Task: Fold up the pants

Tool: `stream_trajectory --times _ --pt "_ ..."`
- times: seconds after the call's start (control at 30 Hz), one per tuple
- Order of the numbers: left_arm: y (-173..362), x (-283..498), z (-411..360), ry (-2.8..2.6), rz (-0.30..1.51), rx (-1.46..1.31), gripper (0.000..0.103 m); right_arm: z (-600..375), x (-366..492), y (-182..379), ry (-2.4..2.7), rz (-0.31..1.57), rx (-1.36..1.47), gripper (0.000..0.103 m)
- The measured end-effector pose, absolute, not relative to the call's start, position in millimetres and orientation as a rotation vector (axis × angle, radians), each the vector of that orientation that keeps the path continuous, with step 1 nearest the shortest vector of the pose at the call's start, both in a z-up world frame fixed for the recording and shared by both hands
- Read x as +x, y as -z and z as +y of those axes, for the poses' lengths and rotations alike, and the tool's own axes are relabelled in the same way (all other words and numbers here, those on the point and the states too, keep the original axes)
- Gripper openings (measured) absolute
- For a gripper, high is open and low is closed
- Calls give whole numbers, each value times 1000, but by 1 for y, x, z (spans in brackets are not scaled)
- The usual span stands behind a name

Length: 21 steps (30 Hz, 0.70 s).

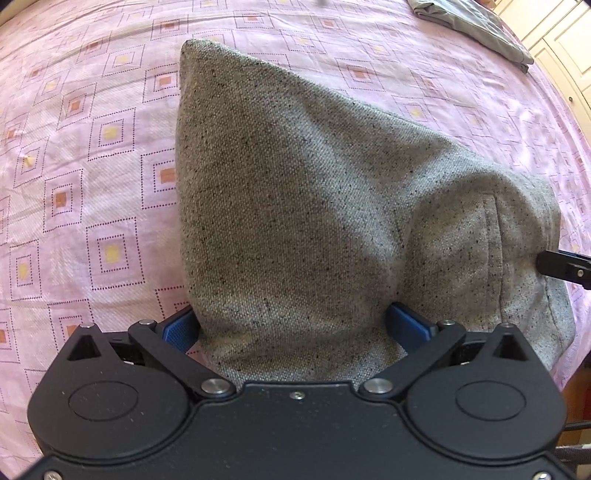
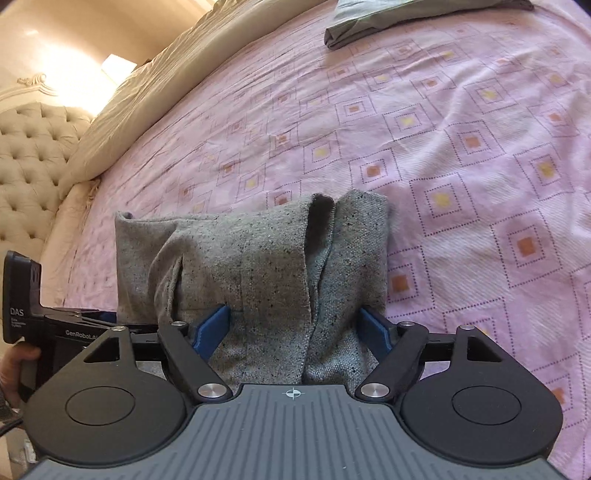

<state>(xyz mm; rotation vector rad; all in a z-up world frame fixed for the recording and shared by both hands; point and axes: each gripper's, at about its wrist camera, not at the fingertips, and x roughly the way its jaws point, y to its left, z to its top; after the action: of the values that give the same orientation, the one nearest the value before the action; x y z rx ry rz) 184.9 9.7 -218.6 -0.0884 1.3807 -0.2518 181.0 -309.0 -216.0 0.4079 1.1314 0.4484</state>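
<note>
Grey pants (image 1: 295, 192) bunched on pink bedspread (image 1: 92, 147); left gripper (image 1: 295, 325) and right gripper (image 2: 295, 325) each stand wide with cloth between blue pads, fingertips hidden; actual clamping indeterminable

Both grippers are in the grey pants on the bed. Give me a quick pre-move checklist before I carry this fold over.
1. Left gripper has grey pants between its blue pads: ok.
2. Right gripper has cloth between its pads: ok.
3. Firm clamp on either side: cannot tell; the pads stand wide around bunched fabric.
4. Layers aligned: not ok; right wrist view shows a split, uneven edge.
5. Pink bedspread ahead free for landing: ok.
6. Folded grey garment apart from the pants: ok.
</note>
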Motion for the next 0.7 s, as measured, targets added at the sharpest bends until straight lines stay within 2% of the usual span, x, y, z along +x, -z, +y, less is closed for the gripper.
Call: stream_trajectory --times 0.27,0.43,0.57,0.6,0.63,0.67,0.7 --pt "214 181 35 192 1365 -153 102 -346 170 212 -295 1114 443 75" --pt "221 187 17 210 1345 -88 103 -344 185 240 -438 1242 709 77" --pt "221 190 6 247 1330 -113 99 -319 189 234 -432 1245 587 77" --pt "219 190 4 254 1324 -117 89 -315 186 231 -414 1234 554 67" --pt "214 189 1 263 1305 -115 72 -313 184 229 -392 1224 526 43" --pt "209 187 0 270 1289 -115 62 -311 179 224 -374 1209 499 37" --pt "202 184 -3 264 1276 -107 42 -307 174 217 -361 1186 479 28"
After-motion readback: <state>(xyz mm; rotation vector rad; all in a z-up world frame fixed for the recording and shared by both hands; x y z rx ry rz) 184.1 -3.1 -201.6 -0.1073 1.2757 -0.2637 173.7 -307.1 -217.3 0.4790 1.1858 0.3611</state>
